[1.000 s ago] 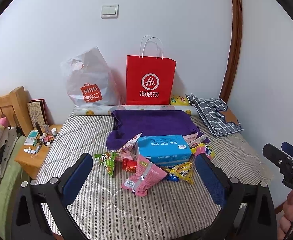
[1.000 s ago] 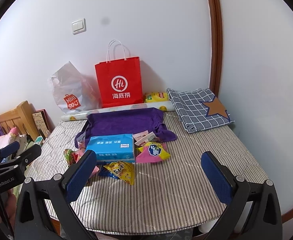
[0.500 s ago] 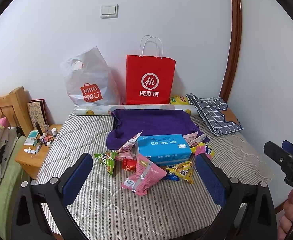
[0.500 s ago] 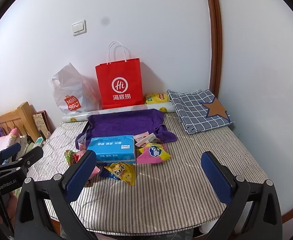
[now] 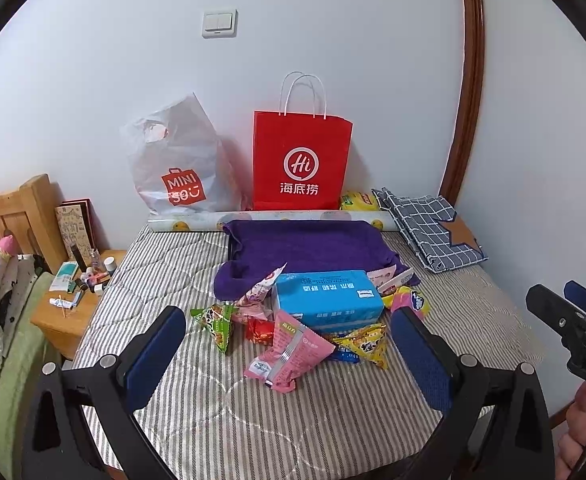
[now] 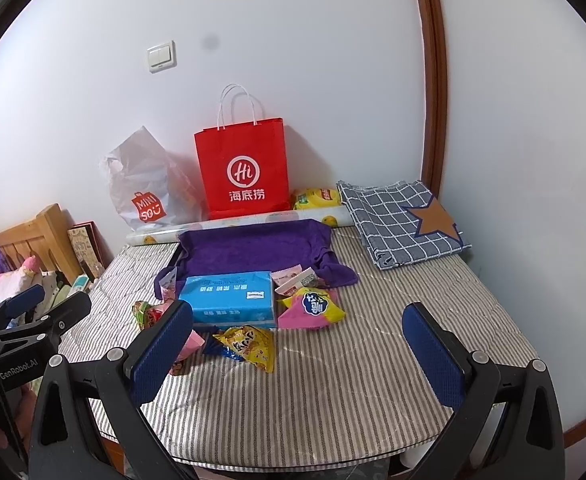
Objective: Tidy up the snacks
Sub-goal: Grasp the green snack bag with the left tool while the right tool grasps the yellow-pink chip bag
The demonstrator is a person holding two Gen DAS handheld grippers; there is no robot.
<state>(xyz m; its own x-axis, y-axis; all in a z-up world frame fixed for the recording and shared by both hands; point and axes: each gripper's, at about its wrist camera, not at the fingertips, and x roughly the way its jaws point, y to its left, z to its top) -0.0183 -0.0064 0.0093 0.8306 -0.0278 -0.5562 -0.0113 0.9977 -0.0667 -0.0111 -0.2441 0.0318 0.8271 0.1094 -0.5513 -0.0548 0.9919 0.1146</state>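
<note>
A heap of snack packets lies mid-table around a blue tissue pack (image 5: 327, 294) (image 6: 231, 294): a pink packet (image 5: 287, 350), a green triangular packet (image 5: 215, 322), a red candy packet (image 5: 261, 330), a yellow triangular packet (image 5: 365, 344) (image 6: 249, 346) and a yellow-pink packet (image 6: 313, 308). My left gripper (image 5: 289, 356) is open and empty, held above the table's near edge with the pink packet between its fingers in view. My right gripper (image 6: 297, 350) is open and empty, right of the heap.
A purple cloth (image 5: 305, 246) covers a tray behind the heap. A red paper bag (image 5: 301, 164), a white plastic bag (image 5: 177, 172), a paper roll (image 5: 269, 216) and a yellow chip bag (image 6: 317, 198) stand at the wall. A checked cloth (image 6: 401, 224) lies back right. A bedside stand (image 5: 73, 300) is left.
Both grippers have drifted very slightly; the views shift a little. Nothing on the table has moved.
</note>
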